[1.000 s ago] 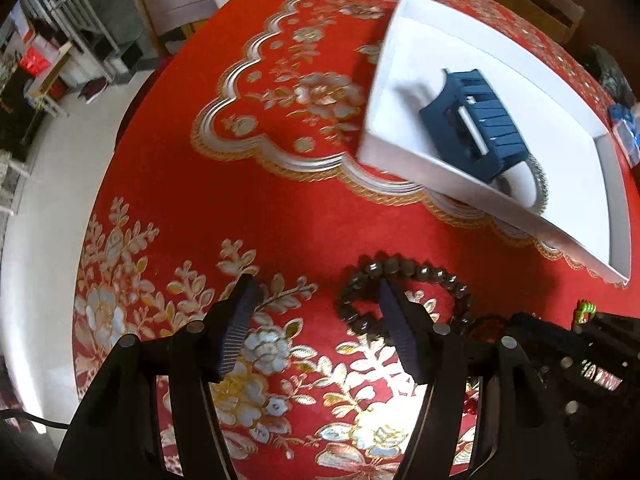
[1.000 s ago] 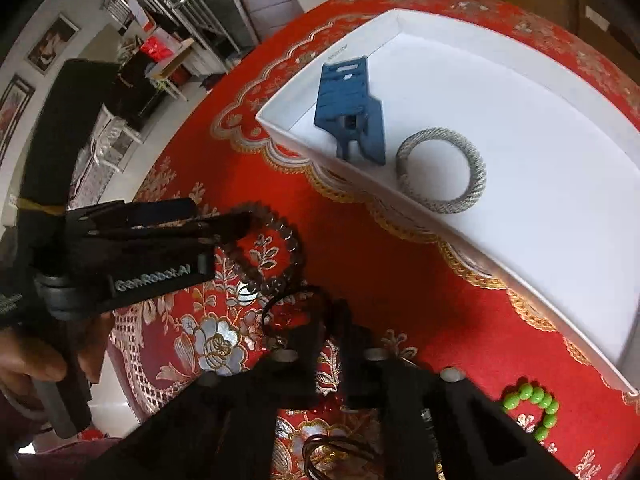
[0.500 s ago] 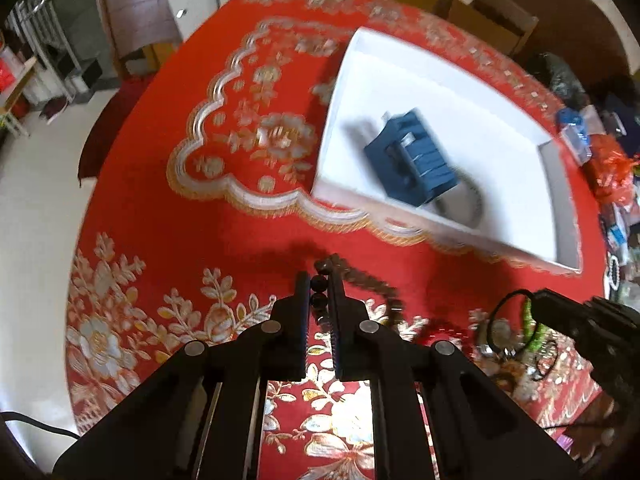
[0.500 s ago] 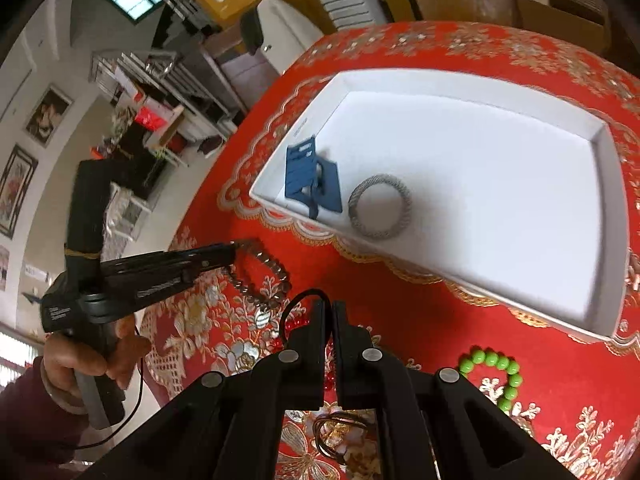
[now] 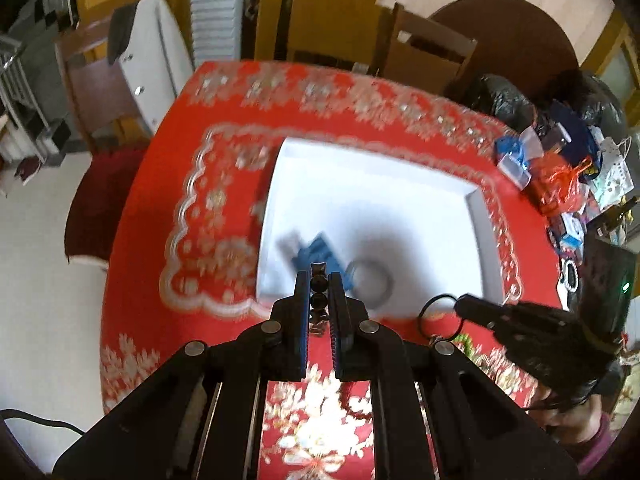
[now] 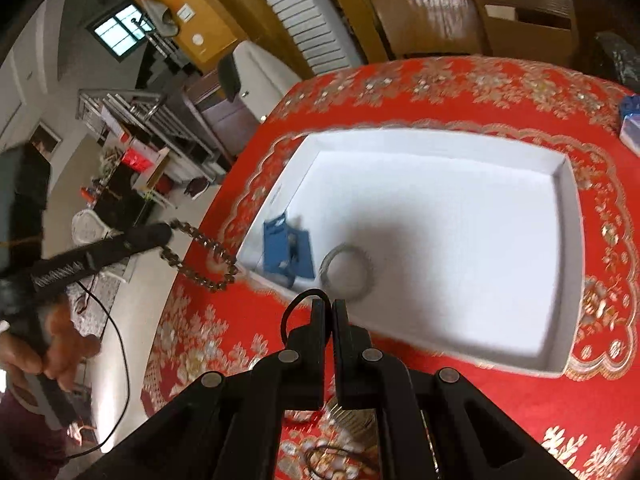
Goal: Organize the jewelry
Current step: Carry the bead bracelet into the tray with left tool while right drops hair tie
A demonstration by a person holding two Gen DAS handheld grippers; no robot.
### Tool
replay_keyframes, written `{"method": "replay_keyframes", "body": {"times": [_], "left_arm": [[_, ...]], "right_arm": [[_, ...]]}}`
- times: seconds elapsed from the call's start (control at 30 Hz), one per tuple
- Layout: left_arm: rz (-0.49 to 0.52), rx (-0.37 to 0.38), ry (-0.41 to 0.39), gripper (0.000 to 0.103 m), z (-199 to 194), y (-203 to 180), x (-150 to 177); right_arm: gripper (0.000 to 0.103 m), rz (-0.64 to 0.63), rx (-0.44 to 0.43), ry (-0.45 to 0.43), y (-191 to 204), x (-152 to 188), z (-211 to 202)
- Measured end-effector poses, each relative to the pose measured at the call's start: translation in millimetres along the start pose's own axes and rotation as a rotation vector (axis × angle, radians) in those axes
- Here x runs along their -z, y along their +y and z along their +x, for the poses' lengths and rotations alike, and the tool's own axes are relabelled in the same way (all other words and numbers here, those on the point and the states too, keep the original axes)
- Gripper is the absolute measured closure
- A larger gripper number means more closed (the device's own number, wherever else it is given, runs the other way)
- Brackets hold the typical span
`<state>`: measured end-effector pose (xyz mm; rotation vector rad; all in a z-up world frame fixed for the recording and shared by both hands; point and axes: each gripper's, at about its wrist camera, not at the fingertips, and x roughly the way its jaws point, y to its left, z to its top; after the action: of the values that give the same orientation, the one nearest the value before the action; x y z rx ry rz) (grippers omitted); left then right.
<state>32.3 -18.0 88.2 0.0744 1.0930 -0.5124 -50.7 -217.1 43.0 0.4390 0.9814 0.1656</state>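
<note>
My left gripper is shut on a dark beaded bracelet, lifted above the red tablecloth near the front left corner of the white tray. In the right wrist view the bracelet hangs from the left gripper. My right gripper is shut on a thin black ring bracelet, held above the tray's front edge; it also shows in the left wrist view. In the tray lie a blue clip and a silver mesh bracelet.
A red floral tablecloth covers the round table. More jewelry lies under the right gripper. Bags and clutter sit at the table's far right. Wooden chairs stand behind the table.
Both grippers have risen off the cloth with their bracelets and moved toward the tray. The left gripper closed on the beaded bracelet a second ago and lifted it.
</note>
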Motion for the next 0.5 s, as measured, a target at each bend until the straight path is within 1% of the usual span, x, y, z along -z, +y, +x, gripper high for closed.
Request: {"method": "replay_keyframes", "body": {"times": [0.1, 0.2, 0.3, 0.37, 0.43, 0.5], "left_arm": [[0.024, 0.002, -0.017, 0.096, 6, -13, -24], [0.036, 0.008, -0.005, 0.096, 23, -28, -45], [0.039, 0.007, 0.017, 0.096, 48, -39, -62], [0.03, 0.004, 0.036, 0.096, 66, -40, -69], [0.014, -0.016, 0.055, 0.096, 82, -36, -73], [-0.025, -0.038, 0.083, 0.096, 103, -24, -74]], "right_arm": [[0.1, 0.028, 0.021, -0.009, -10, -11, 1], [0.1, 0.05, 0.035, -0.005, -19, -20, 10], [0.1, 0.077, 0.044, 0.004, -29, -28, 21], [0.1, 0.096, 0.039, 0.011, -36, -34, 30], [0.1, 0.112, 0.038, 0.019, -41, -41, 41], [0.1, 0.128, 0.038, 0.031, -46, -49, 55]]}}
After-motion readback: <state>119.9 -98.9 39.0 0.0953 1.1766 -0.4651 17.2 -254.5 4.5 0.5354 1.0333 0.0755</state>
